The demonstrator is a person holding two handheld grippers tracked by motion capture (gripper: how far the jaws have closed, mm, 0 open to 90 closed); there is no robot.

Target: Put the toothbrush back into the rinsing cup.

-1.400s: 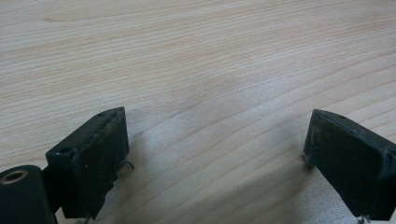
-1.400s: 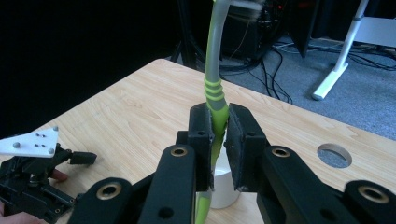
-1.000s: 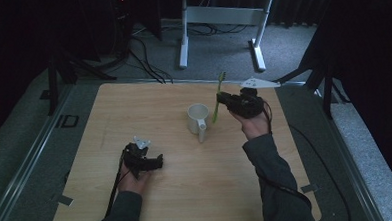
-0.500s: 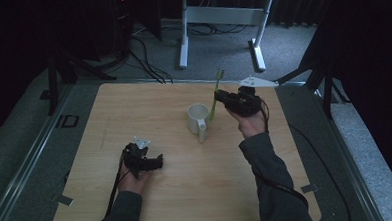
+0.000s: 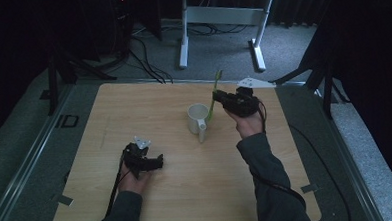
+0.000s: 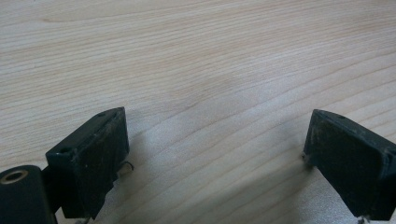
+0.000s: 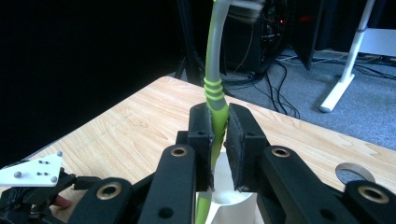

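Toothbrush held upright over the mug

We open on the wooden table (image 5: pixel 197 190), wide and pale. On it stands our white mug (image 5: pixel 198 118), handle toward us. Down low, our left gripper (image 5: pixel 151 162) rests on the wood, jaws spread wide on nothing. Up top, our right gripper (image 7: pixel 218 140) pinches the green toothbrush (image 7: pixel 215 93) tight, its lower end down at the mug's mouth

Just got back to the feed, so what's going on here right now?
A person works at the wooden table with a gripper in each hand. The right gripper is shut on a green toothbrush, held upright with its lower end at the white mug. The left gripper rests low over bare wood near the front, jaws open and empty.
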